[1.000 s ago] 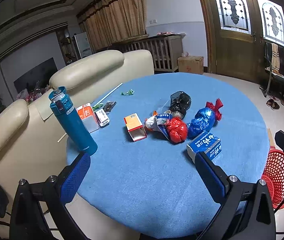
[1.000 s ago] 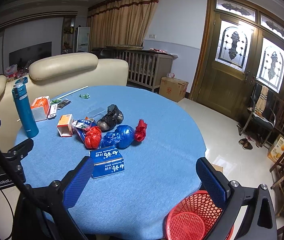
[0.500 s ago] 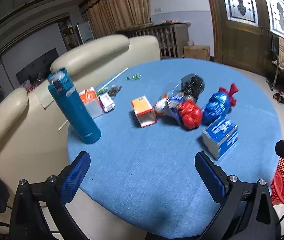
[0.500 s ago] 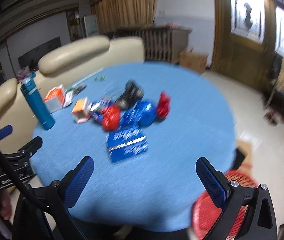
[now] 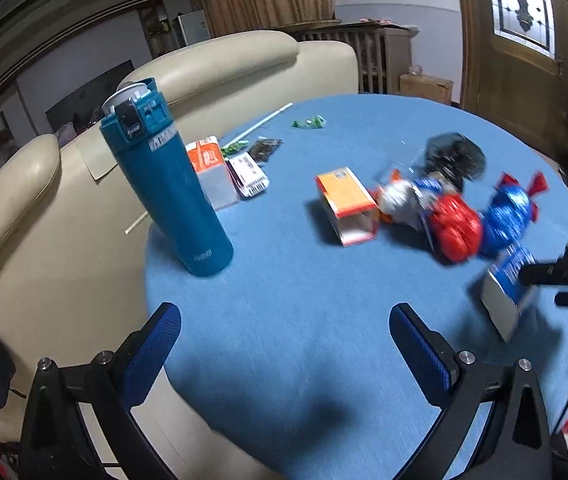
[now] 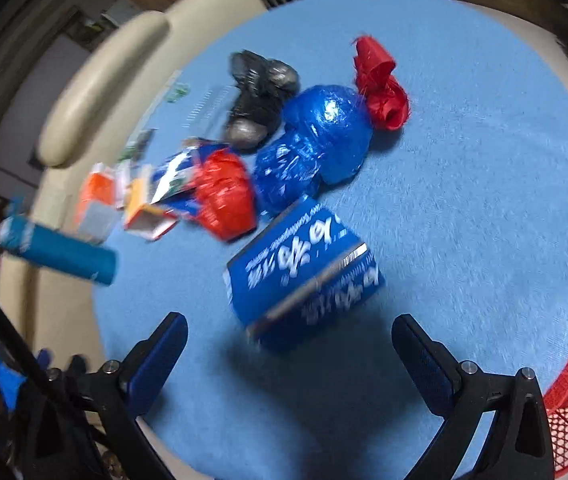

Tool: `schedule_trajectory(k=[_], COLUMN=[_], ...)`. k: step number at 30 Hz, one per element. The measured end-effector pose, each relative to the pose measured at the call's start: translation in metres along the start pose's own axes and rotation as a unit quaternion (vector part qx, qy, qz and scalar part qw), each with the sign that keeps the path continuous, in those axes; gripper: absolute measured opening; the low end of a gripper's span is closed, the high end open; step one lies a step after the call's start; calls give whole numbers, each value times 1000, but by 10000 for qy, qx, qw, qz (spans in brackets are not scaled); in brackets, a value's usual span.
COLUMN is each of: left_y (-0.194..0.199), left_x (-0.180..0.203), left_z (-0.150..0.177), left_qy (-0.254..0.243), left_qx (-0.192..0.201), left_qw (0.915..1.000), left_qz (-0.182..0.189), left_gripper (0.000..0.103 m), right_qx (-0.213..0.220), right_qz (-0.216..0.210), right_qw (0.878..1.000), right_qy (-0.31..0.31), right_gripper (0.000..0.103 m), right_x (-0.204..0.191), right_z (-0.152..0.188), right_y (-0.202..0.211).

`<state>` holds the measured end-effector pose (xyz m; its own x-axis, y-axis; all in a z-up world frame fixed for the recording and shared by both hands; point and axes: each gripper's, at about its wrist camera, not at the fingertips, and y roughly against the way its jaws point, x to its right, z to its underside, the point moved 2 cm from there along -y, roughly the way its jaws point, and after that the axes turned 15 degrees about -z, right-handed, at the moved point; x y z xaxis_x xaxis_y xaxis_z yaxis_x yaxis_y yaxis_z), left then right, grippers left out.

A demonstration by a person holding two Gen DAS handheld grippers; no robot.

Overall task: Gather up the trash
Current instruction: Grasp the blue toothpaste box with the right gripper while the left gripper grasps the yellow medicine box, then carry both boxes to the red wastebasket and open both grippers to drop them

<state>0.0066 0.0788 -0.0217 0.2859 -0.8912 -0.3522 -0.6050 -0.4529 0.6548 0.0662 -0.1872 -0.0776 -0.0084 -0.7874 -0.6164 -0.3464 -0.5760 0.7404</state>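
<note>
Hovering with jaws wide apart and empty, the right gripper (image 6: 290, 354) faces the blue box (image 6: 304, 264) lying just ahead at twelve o'clock, its long axis slanting toward two o'clock; the open left gripper (image 5: 284, 340) is farther off.

Round blue table (image 6: 484, 200) carries blue box (image 6: 304, 276), bagged trash (image 6: 324, 132), orange carton (image 5: 346, 204), teal flask (image 5: 171, 188).
</note>
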Motion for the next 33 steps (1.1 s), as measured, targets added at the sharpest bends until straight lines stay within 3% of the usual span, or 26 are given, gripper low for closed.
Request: schedule_trajectory(k=[5, 10, 16, 22, 27, 29, 30, 33], left_y=[-33, -66, -114, -148, -160, -162, -162, -157], left_x=[3, 25, 49, 74, 82, 84, 84, 80], left_z=[-39, -71, -104, -111, -103, -95, -90, -78], left_qy=[64, 119, 441, 490, 424, 372, 336, 295], left_qx=[-29, -237, -958, -1623, -1972, -2091, -2124, -2022], left_qw=[10000, 9989, 9916, 9817, 9738, 9706, 9697, 9711], left_qz=[15, 399, 749, 867, 1049, 1136, 1159, 1237], left_gripper=[103, 103, 103, 101, 61, 50, 48, 47], right_qx=[-8, 19, 198, 286, 334, 341, 346, 400], right_qz=[402, 902, 1242, 1308, 1174, 1060, 1049, 994], right_qw=[9991, 9959, 9914, 9880, 9876, 9890, 9889, 9895], right_qy=[-94, 88, 374, 768, 985, 971, 998, 974], right_gripper=[103, 103, 103, 95, 86, 82, 77, 75], right_x=[-11, -16, -20, -27, -24, -18, -16, -6], right_z=[-12, -17, -18, -15, -10, -8, -7, -6], right_y=[-23, -38, -46, -45, -36, -27, -23, -11])
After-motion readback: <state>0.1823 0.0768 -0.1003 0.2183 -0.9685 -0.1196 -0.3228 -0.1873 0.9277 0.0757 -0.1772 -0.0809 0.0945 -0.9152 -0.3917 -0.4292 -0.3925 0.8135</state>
